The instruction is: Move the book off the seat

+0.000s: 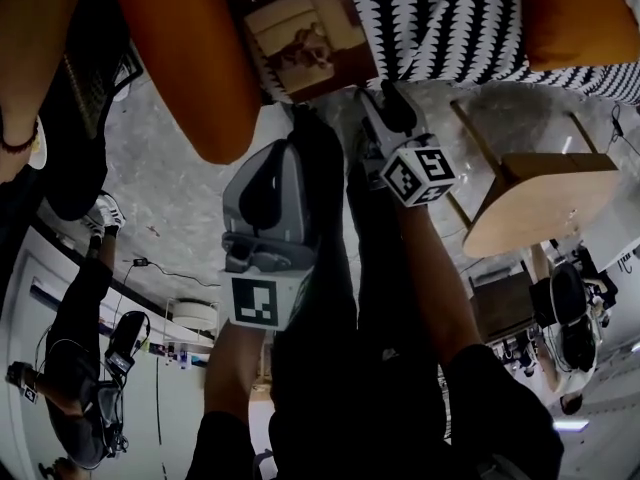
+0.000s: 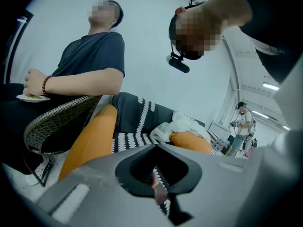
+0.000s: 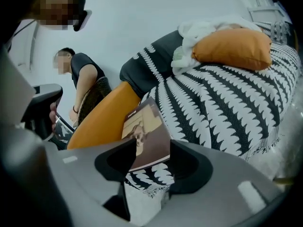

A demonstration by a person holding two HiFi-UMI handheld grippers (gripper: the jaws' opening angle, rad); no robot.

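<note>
Grey left claw (image 2: 158, 186), square-marker cubes (image 1: 418, 173), black sleeve (image 1: 495, 403)

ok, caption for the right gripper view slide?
Open right gripper straddling brown book on black-and-white patterned seat.

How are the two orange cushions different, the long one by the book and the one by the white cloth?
The long cushion is stretched out like a sausage along the side, while the pillow is short and plump. The long cushion lies right next to the book, but the pillow sits farther off, against the white cloth. Both are plain orange and touch the black-and-white patterned seat.
</note>
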